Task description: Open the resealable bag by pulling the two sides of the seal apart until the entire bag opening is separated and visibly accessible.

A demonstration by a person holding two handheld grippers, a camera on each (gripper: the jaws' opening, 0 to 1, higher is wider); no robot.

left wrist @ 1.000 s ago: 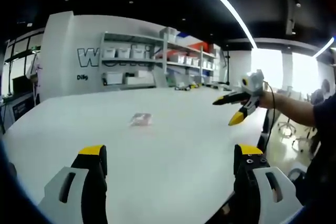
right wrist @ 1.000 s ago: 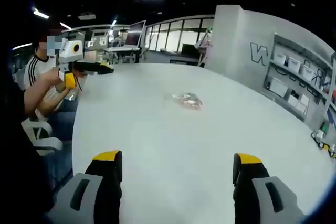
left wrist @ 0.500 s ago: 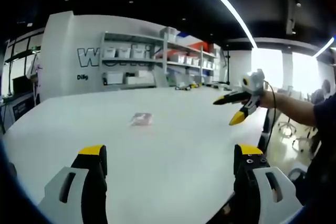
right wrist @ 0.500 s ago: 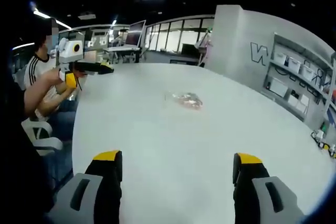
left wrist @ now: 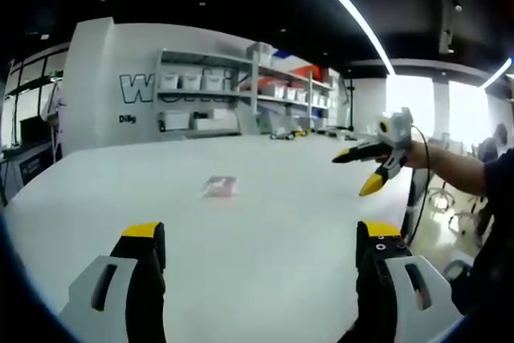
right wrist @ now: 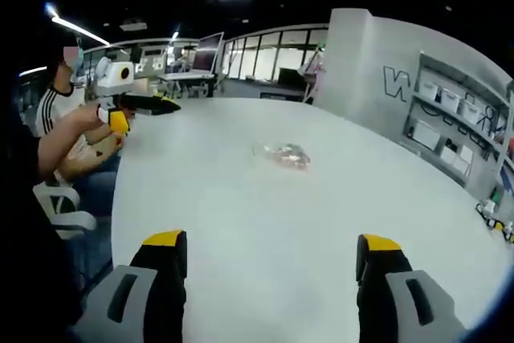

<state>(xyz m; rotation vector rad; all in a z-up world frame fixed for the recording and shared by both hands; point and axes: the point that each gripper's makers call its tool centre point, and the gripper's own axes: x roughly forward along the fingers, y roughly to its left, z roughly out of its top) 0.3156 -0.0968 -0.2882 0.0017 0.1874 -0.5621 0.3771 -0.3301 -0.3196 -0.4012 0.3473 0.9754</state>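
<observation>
A small clear resealable bag (left wrist: 220, 186) with pinkish contents lies flat near the middle of the white table (left wrist: 265, 271); in the right gripper view the bag (right wrist: 283, 154) sits well ahead of the jaws. My left gripper (left wrist: 261, 234) is open, low over the table's near part, with nothing between its yellow-tipped jaws. The right gripper (right wrist: 269, 247) is also open and holds nothing. Each gripper appears in the other's view, held in the air off to the side: the right gripper (left wrist: 356, 173) at right, the left gripper (right wrist: 148, 116) at left. Both are far from the bag.
Shelves with white bins (left wrist: 241, 90) stand along the wall beyond the table. A seated person in a striped shirt (right wrist: 58, 106) and a white chair (right wrist: 60, 206) are by the table's left edge. Desks with monitors (right wrist: 201, 54) fill the background.
Both hands have drifted slightly: the right gripper sits a little further right in the left view, and the left gripper a little further right in the right view. The bag lies as before.
</observation>
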